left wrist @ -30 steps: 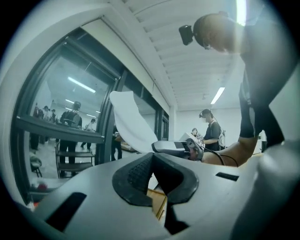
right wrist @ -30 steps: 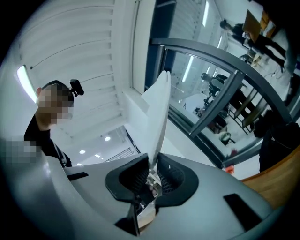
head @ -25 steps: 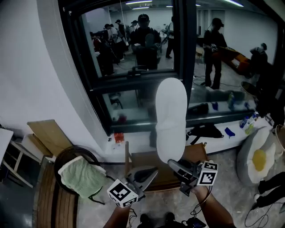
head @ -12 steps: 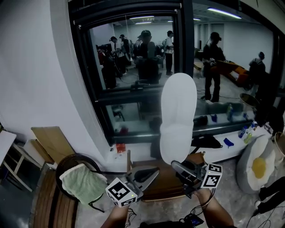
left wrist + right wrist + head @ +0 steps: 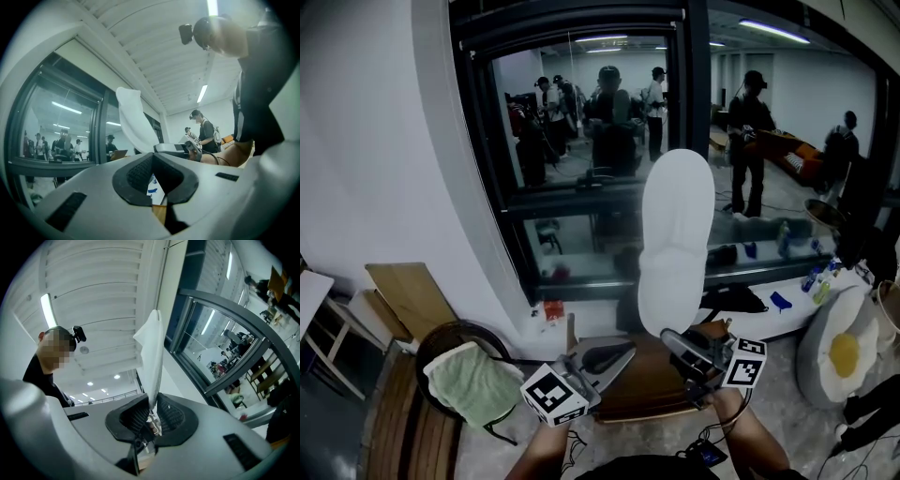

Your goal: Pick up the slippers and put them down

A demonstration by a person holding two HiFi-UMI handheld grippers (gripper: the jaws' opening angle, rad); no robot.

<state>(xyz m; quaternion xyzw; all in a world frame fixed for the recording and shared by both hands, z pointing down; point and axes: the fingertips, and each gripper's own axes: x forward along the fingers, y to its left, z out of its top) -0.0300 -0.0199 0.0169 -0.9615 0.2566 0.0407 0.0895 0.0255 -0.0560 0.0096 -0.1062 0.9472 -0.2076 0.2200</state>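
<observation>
A person stands indoors facing a large dark-framed window (image 5: 581,141), with a pair of tongs in each hand. The right tongs (image 5: 675,342) are clamped on the bottom end of a white slipper (image 5: 675,244), which stands almost upright above them, its pale flat face turned toward the head camera and its rounded far end up in front of the glass. The right gripper view shows the slipper edge-on (image 5: 152,357), a thin sheet pinched between the two dark pads. The left tongs (image 5: 614,354) sit just beside and a little lower, tips together and holding nothing; from their view the slipper (image 5: 133,122) rises to one side, not touching them. Only this one slipper shows in any view. A brown wooden surface (image 5: 647,389) lies below both tongs, and a chair with a green cushion (image 5: 473,384) stands to the left. The slipper looks light and soft, probably a thin disposable kind, yet its sole seems stiff enough to stay up from a grip at one end. A pinch on the flat sole near an end, as here, should hold; the smooth material may slide or swing if tipped.
</observation>
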